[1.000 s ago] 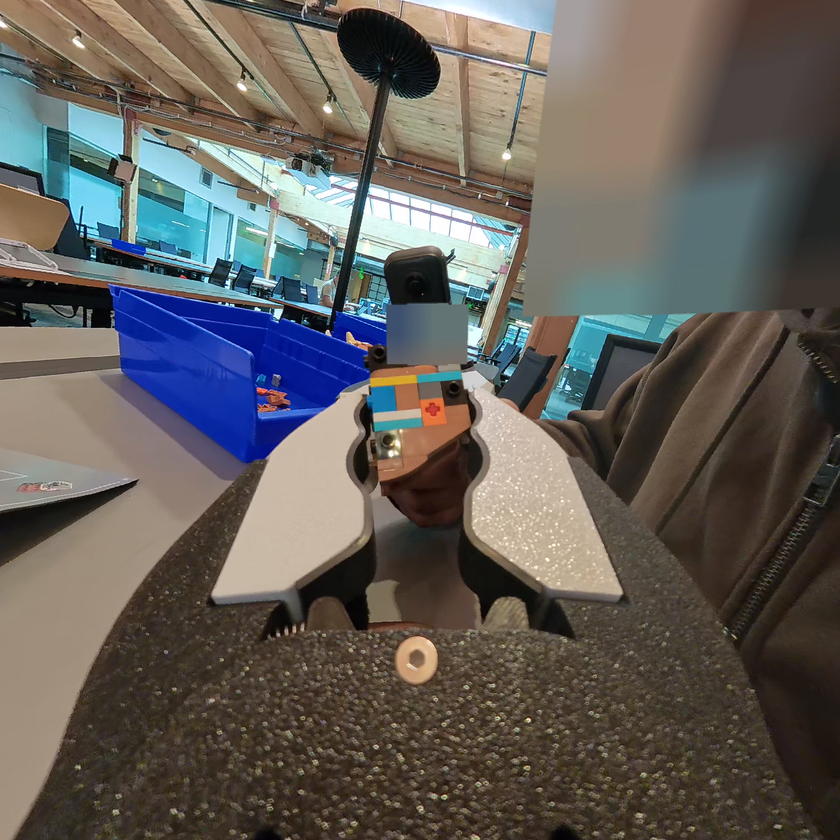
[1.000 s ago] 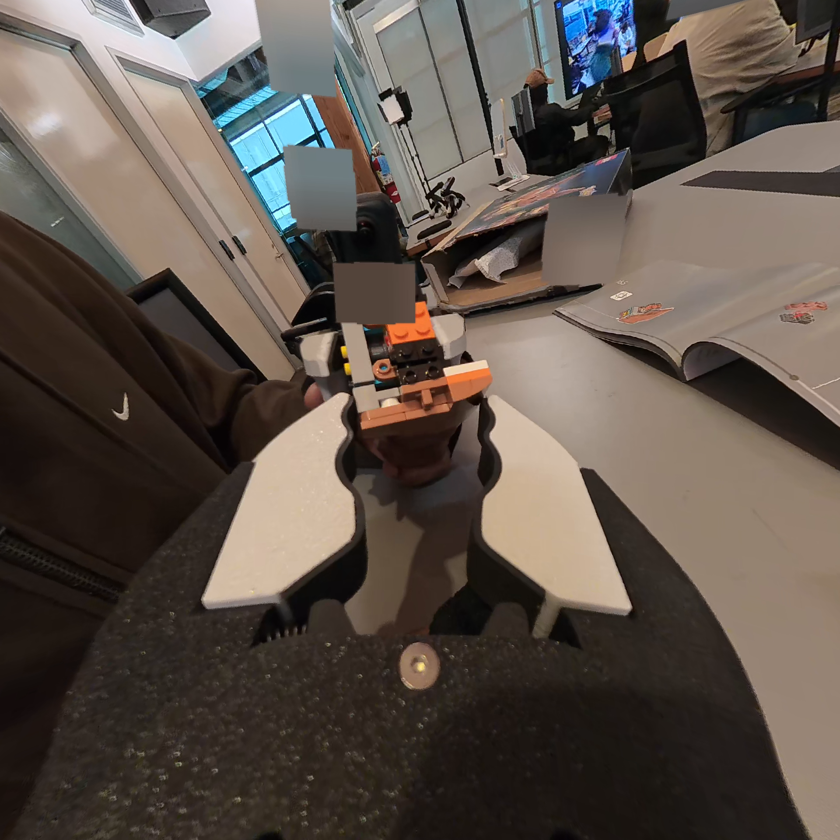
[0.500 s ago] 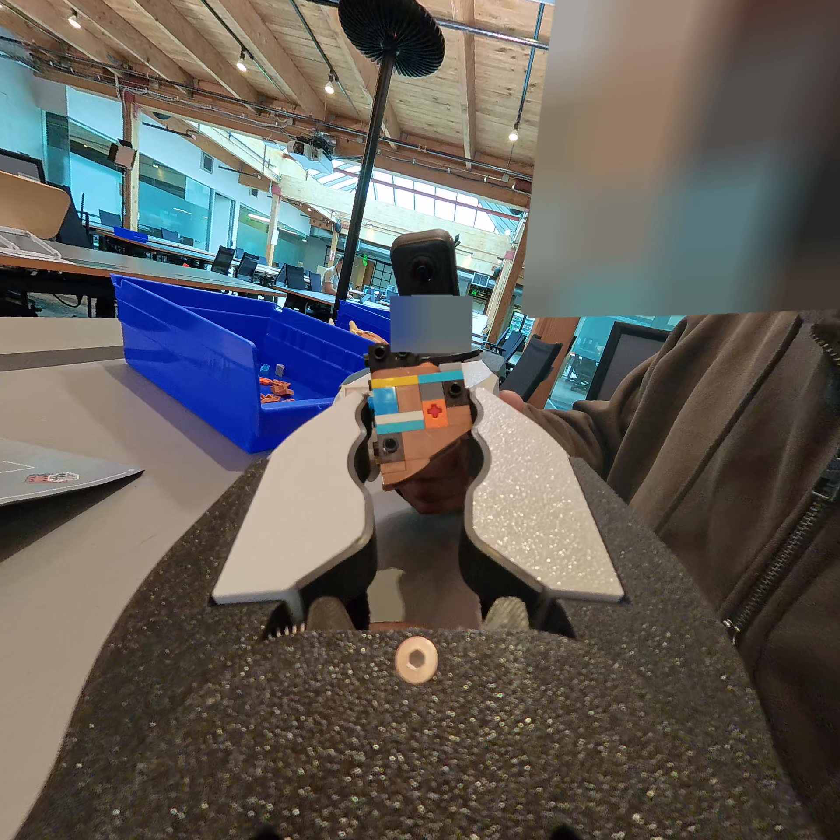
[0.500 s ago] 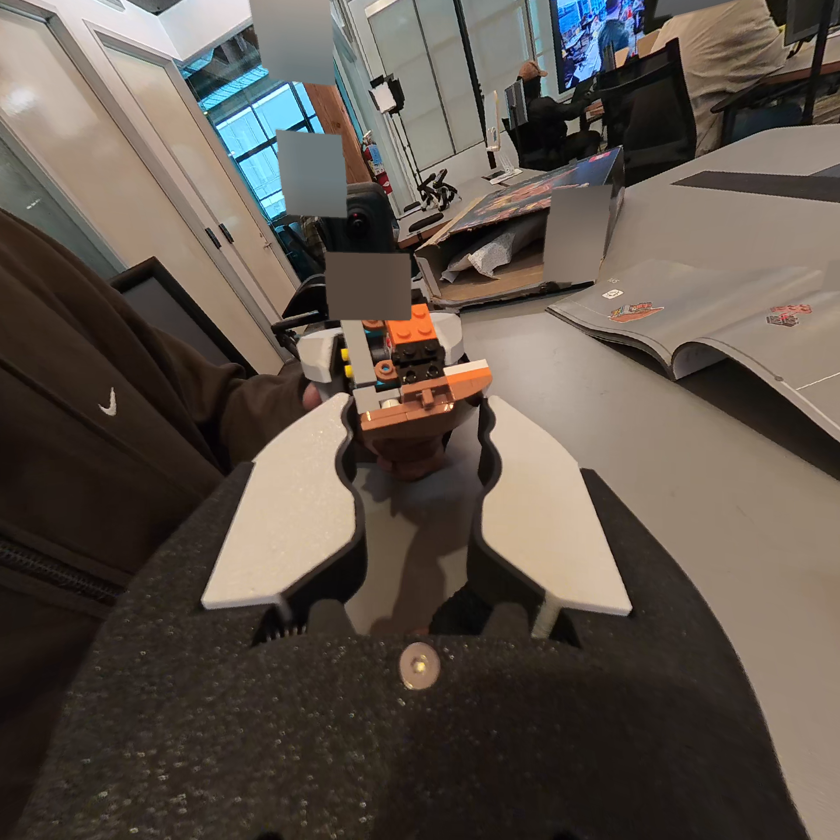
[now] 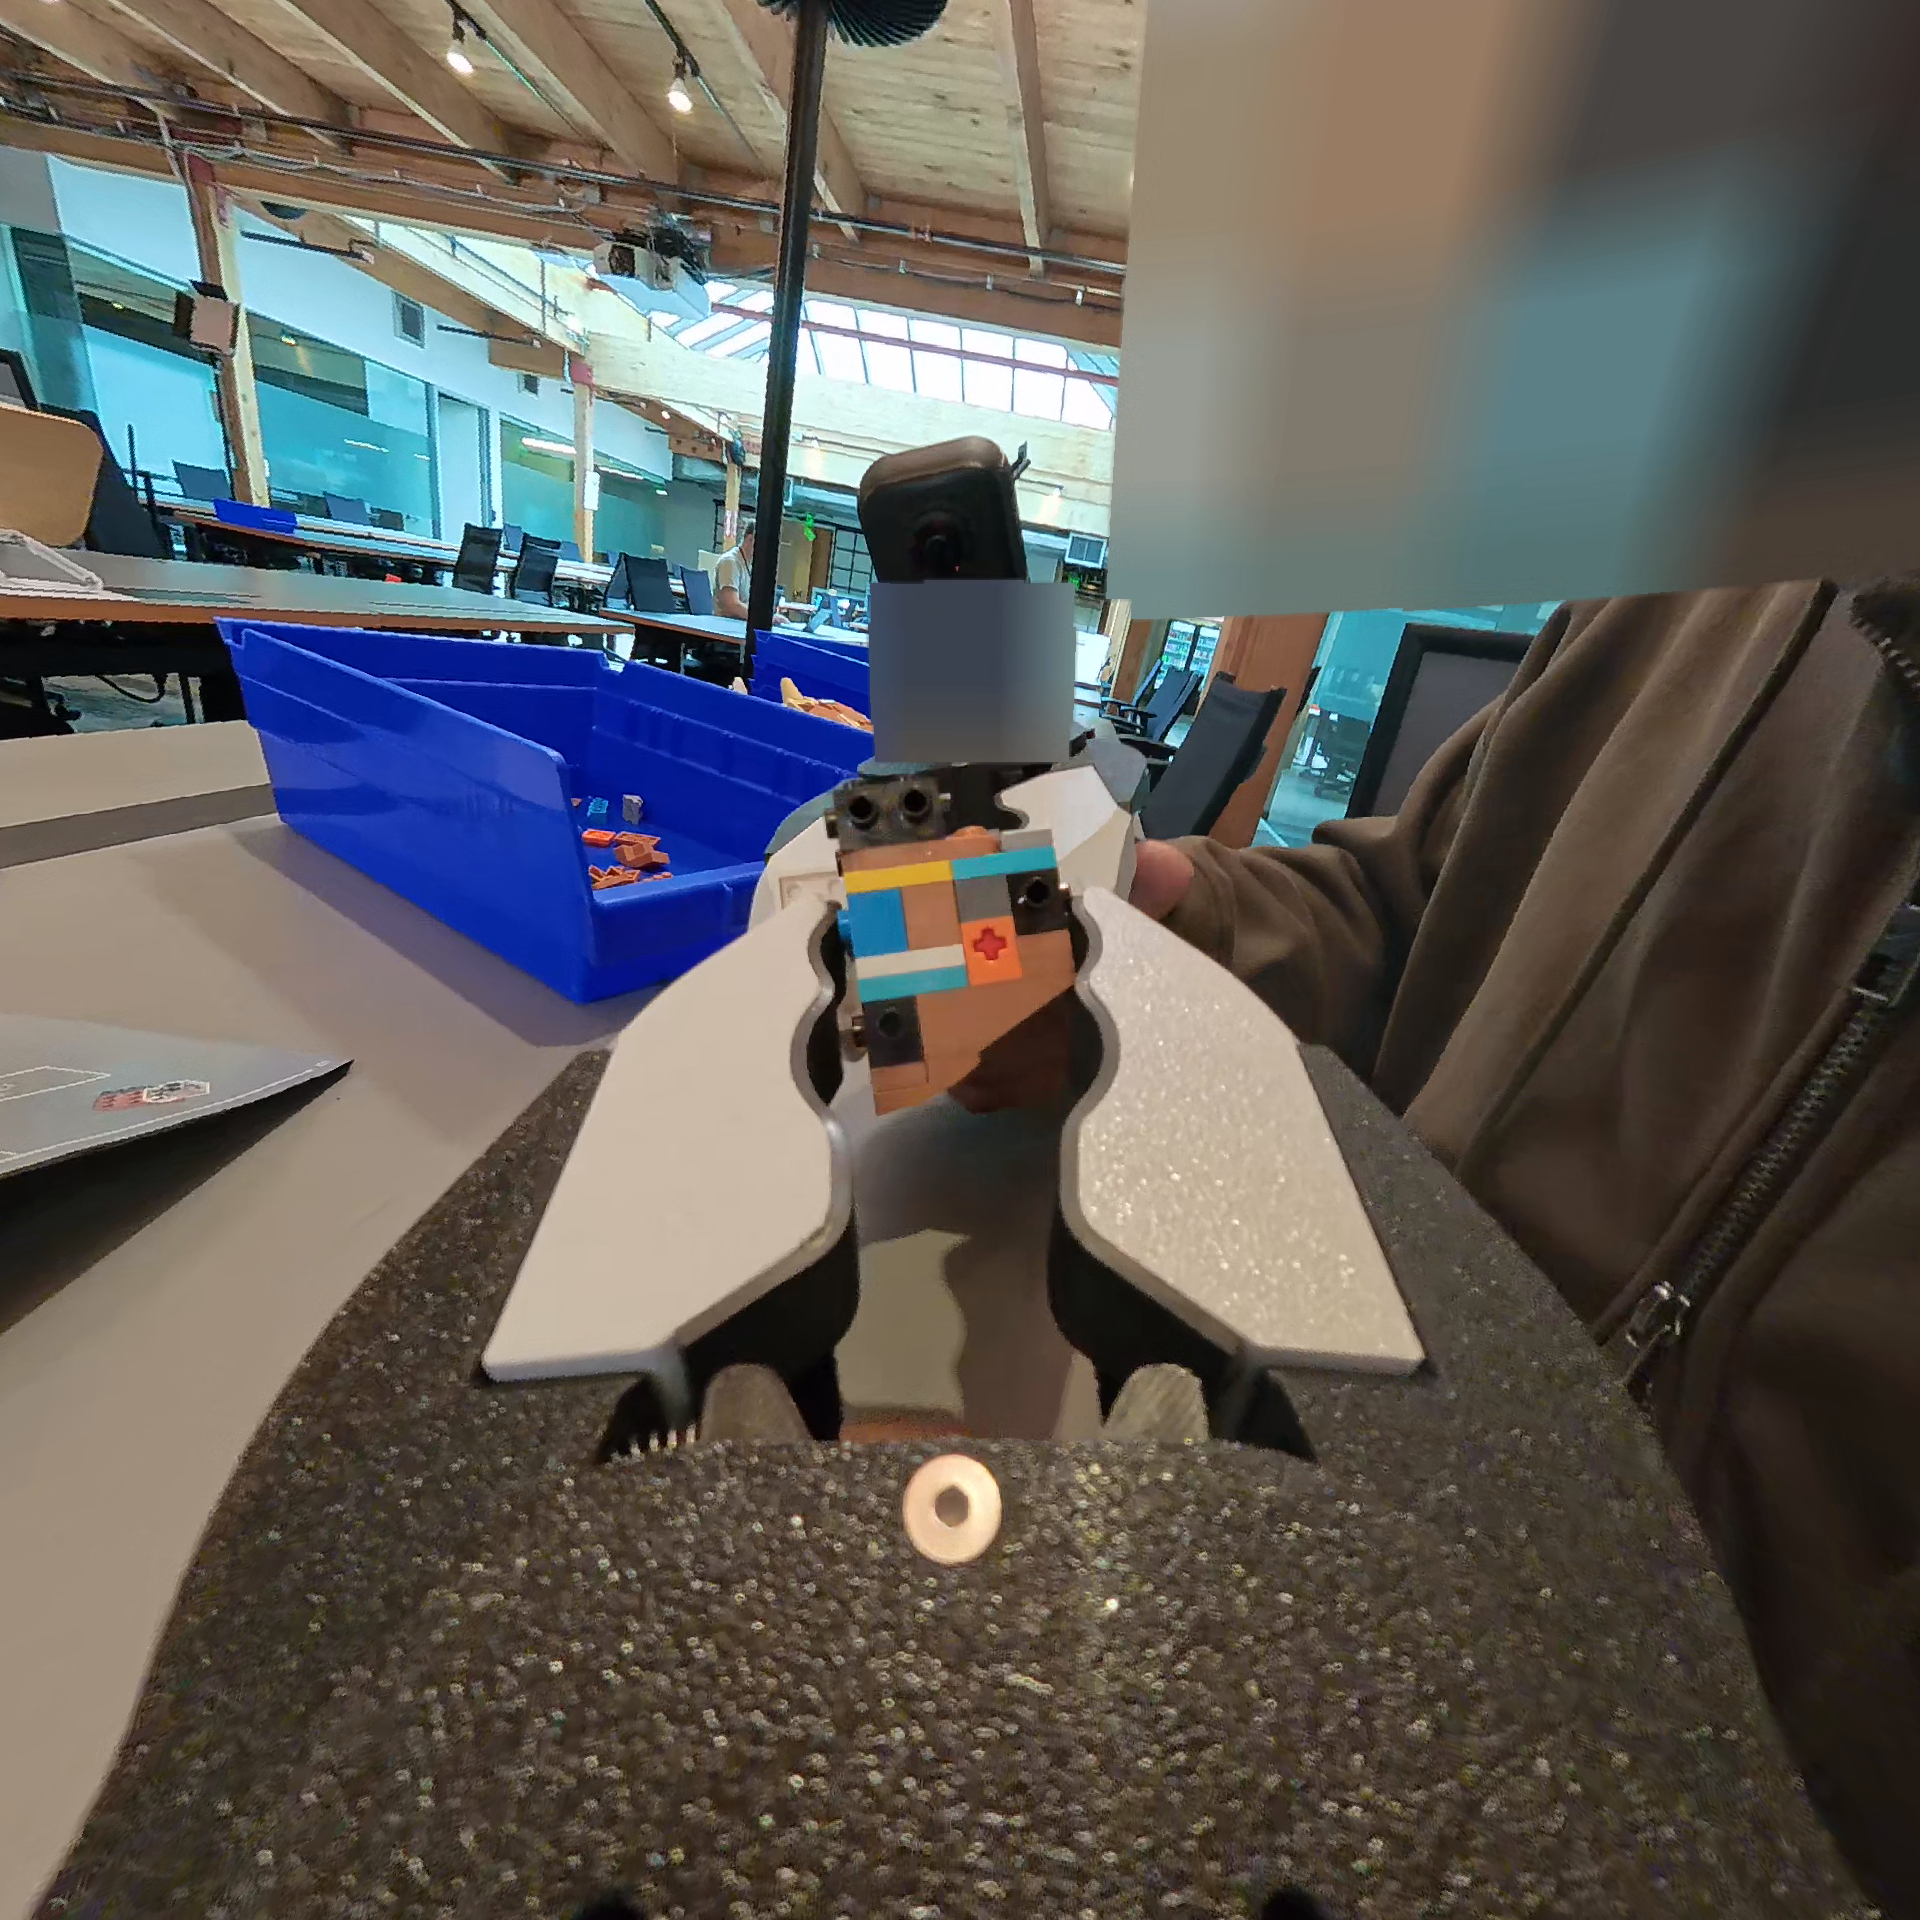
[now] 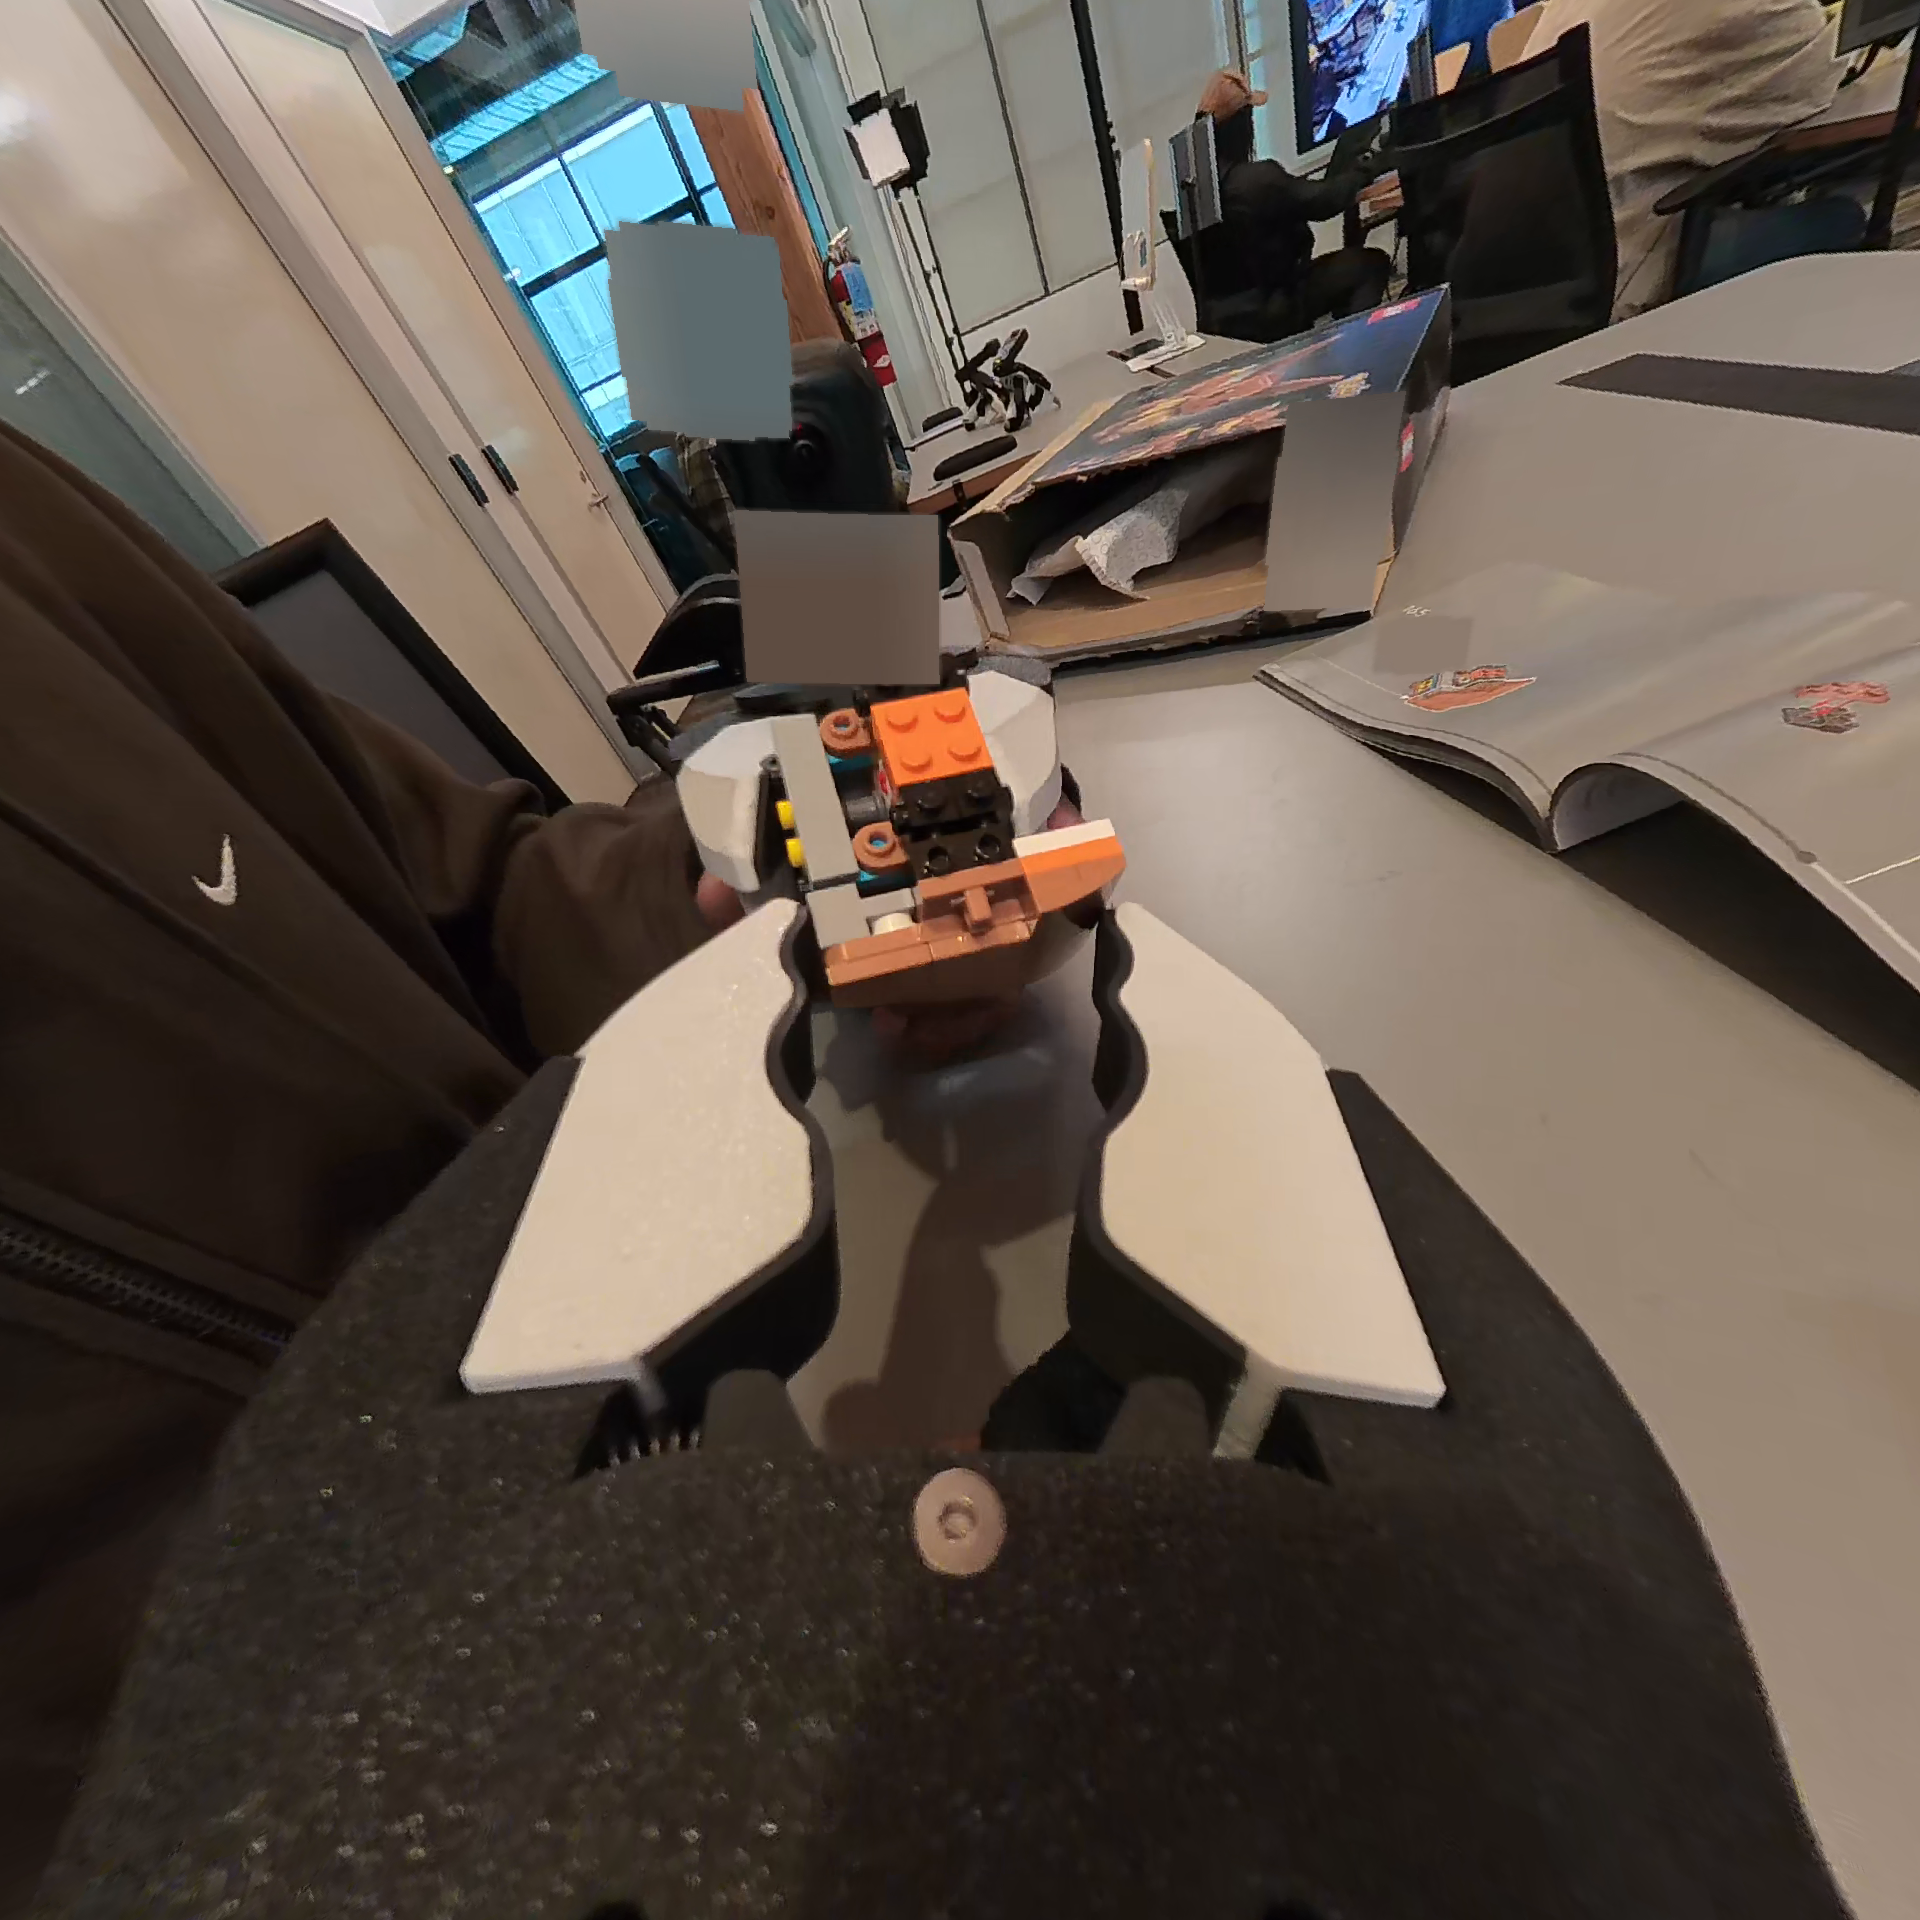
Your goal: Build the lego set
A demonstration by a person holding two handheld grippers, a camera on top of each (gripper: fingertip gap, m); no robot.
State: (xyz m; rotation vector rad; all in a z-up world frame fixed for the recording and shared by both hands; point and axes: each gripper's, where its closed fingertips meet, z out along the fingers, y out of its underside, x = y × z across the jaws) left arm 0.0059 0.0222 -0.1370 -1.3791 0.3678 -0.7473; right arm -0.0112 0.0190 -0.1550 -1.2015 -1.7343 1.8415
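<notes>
The left tool (image 5: 954, 914) is part way open and its two tips pinch the lego model (image 5: 935, 935) between them. The model is up in the air above the grey desk (image 5: 156, 935). It is brown, with blue, yellow, white and orange bits on this side (one orange bit has a red cross).

The right tool (image 6: 953, 920) faces the left one from the other side. It is open about as wide. Its tips sit on each side of the near end of the model, but I cannot tell if they squeeze it or only touch it. From here the model shows an orange block on top and black blocks under it.

A blue bin (image 5: 416, 748) sits on the desk behind, with a few small pieces (image 5: 623, 857) inside. An open booklet (image 6: 1662, 727) lies on the desk too, and an open box (image 6: 1299, 416) lies past it.
</notes>
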